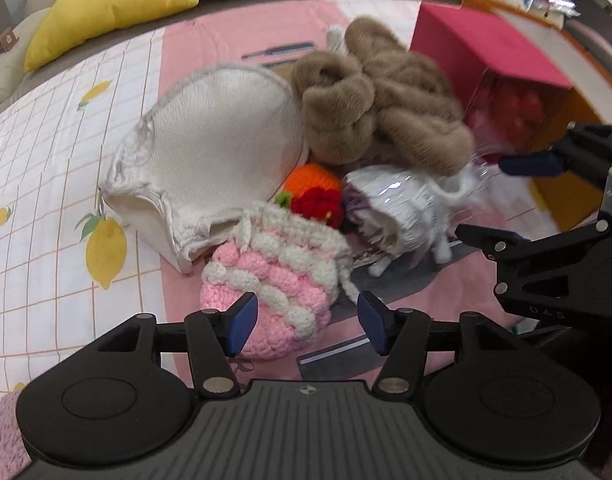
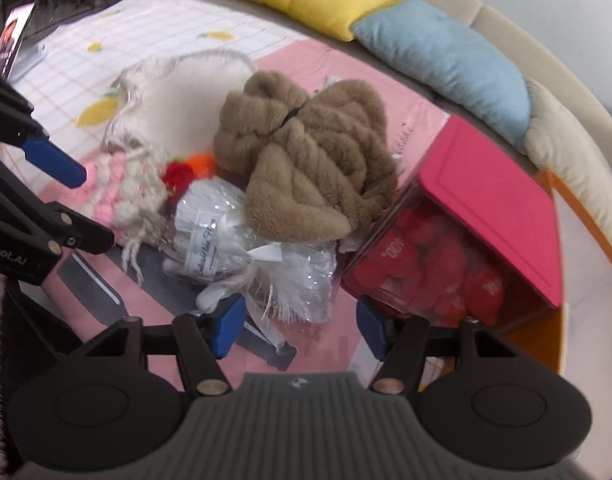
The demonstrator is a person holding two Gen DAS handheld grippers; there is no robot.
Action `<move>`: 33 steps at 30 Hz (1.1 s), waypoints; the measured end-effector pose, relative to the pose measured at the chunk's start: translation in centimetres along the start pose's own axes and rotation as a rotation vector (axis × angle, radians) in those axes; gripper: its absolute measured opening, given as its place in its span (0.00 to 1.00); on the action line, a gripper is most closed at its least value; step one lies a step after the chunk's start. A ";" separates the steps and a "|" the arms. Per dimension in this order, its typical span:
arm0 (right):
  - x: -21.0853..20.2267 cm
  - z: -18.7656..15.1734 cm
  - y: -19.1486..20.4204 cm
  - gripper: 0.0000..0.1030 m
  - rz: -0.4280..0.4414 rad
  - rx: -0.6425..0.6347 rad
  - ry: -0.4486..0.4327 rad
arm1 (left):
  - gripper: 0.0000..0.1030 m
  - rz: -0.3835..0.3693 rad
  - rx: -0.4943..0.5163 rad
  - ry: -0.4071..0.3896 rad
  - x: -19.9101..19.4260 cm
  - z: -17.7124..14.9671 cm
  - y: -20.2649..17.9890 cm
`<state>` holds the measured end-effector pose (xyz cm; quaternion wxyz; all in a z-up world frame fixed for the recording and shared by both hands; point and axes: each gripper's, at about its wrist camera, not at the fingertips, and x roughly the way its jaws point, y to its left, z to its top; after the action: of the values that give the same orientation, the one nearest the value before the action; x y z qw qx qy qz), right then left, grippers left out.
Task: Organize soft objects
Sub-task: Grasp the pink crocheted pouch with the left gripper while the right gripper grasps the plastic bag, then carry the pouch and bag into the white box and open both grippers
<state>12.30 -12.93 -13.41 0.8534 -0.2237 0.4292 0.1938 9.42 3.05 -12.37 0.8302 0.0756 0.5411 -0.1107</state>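
Nothing looks sorted yet: the soft things still lie heaped beside the pink box (image 2: 494, 196), with the left gripper (image 1: 304, 326) spread over the pink knitted pouch (image 1: 266, 280) and the right gripper (image 2: 298, 324) spread, empty, before the wrapped white bundle (image 2: 242, 248).

Bright, even indoor light with soft, faint shadows. Both fisheye views bend strongly at the edges. The fluffy brown plush bundle (image 1: 382, 96) looks motion-blurred; glare glints on the crinkled clear plastic wrapping (image 2: 266, 256).
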 end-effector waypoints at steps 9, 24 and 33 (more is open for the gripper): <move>2.6 0.0 0.8 0.37 0.000 -0.053 -0.012 | 0.64 0.088 0.019 0.022 1.8 -0.6 -1.1; -2.9 -0.5 -0.7 0.08 0.146 0.195 0.029 | 0.25 0.063 -0.089 -0.108 -4.3 -1.7 -1.3; -7.8 -2.1 -1.2 0.05 0.125 0.255 -0.029 | 0.25 0.018 -0.235 -0.162 -8.1 -1.2 -0.7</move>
<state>7.26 -16.14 -7.85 0.8674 -0.0837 0.4508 0.1935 5.05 3.50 -5.47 0.8752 -0.0265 0.4810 -0.0450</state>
